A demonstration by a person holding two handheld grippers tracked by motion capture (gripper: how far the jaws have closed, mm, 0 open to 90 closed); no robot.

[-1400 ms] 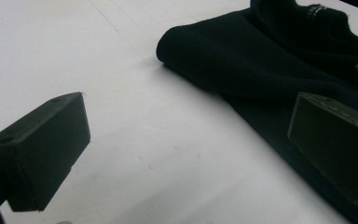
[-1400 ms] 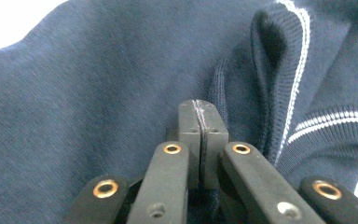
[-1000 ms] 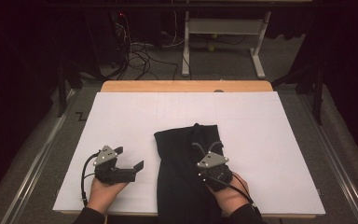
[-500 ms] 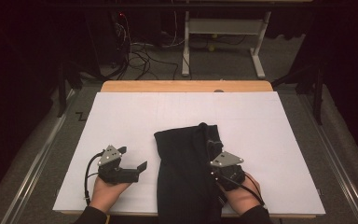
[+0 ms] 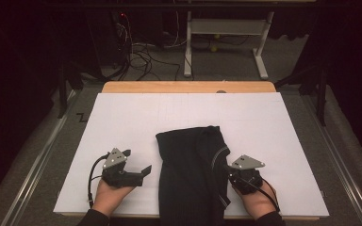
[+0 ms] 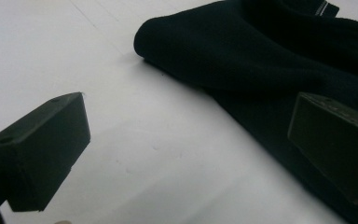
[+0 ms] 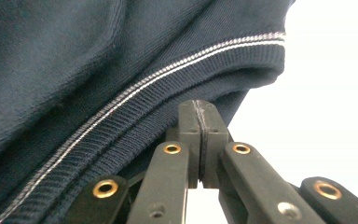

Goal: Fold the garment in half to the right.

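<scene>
A dark navy garment [image 5: 188,174] with a ribbed, silver-striped hem [image 7: 177,84] lies folded near the table's front edge, its lower end hanging over it. My right gripper [image 5: 228,167] sits at the garment's right edge. In the right gripper view its jaws [image 7: 200,106] are shut pad against pad, with the tips right at the ribbed hem. I see no cloth between the pads. My left gripper [image 5: 136,161] rests on the white table just left of the garment, open. In the left gripper view the garment [image 6: 261,56] lies ahead of the wide-apart jaws [image 6: 186,135], not touched.
The white tabletop [image 5: 179,113] stretches bare beyond the garment to a wooden strip [image 5: 188,87] at the far edge. Metal rails [image 5: 37,160] run along both sides. Cables and a desk frame [image 5: 221,33] stand on the floor behind.
My right gripper has slid rightward from on top of the garment to its right edge. The garment and the left gripper stay about where they were.
</scene>
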